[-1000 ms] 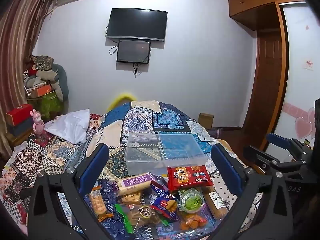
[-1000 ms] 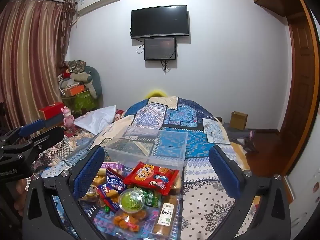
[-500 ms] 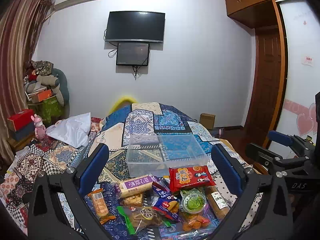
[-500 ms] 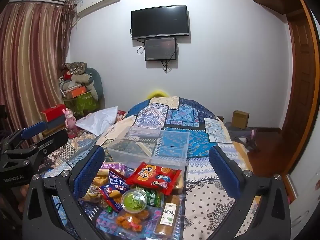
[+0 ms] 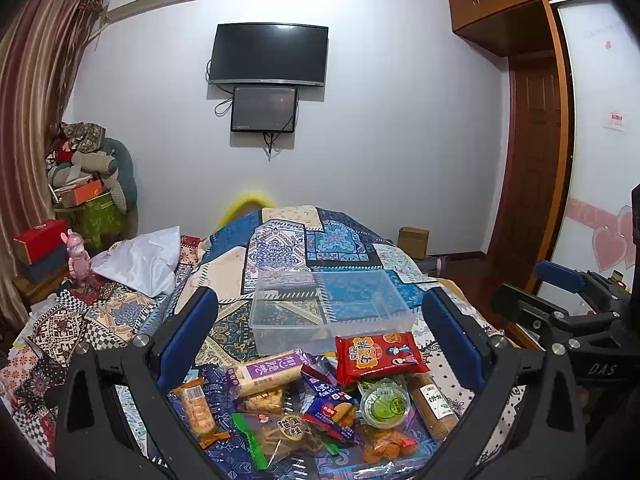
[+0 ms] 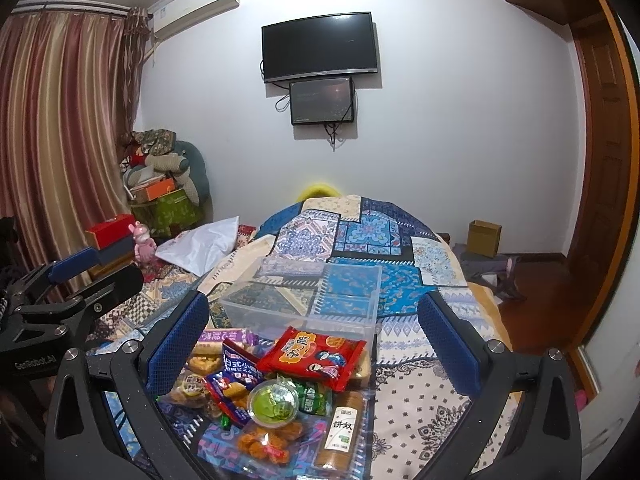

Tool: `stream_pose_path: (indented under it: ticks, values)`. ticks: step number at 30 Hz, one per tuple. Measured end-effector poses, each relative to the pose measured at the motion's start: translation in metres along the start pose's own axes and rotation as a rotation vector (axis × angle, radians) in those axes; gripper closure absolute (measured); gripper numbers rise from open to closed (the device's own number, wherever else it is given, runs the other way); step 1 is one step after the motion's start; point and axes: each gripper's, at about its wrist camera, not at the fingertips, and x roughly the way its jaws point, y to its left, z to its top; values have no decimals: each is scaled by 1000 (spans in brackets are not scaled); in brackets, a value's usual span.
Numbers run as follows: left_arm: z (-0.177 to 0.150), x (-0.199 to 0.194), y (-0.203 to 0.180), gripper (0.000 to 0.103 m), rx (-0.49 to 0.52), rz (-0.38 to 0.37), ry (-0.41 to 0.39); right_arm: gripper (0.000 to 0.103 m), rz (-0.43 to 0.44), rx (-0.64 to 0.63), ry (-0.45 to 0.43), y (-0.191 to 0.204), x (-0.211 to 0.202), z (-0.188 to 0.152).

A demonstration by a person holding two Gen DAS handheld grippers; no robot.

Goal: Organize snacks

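A pile of snack packets lies on the patterned bedspread: a red packet (image 5: 378,354) (image 6: 314,358), a purple-labelled bar (image 5: 270,372), a green jelly cup (image 5: 384,402) (image 6: 273,402), a brown biscuit stick (image 5: 434,404) (image 6: 342,430) and others. Just behind them stands an empty clear plastic box (image 5: 328,308) (image 6: 308,298). My left gripper (image 5: 320,336) is open and empty above the pile. My right gripper (image 6: 312,336) is open and empty, to the right of the left one.
The bed (image 5: 276,248) runs towards the far wall with a TV (image 5: 270,54). A white bag (image 5: 144,260) lies at the left. Boxes and soft toys (image 5: 84,184) stack in the left corner. A door (image 5: 532,160) and cardboard box (image 5: 414,242) are at the right.
Both grippers have lifted and tilted slightly, so the snacks and box sit a little lower in view. Both stay open and nothing has been picked up.
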Motion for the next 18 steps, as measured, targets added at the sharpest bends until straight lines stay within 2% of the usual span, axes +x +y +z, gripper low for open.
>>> stream_pose_path:
  ticks: [18]
  values:
    - [1, -6, -4, 0, 22, -6, -13, 0, 2, 9, -3, -5, 0, 3]
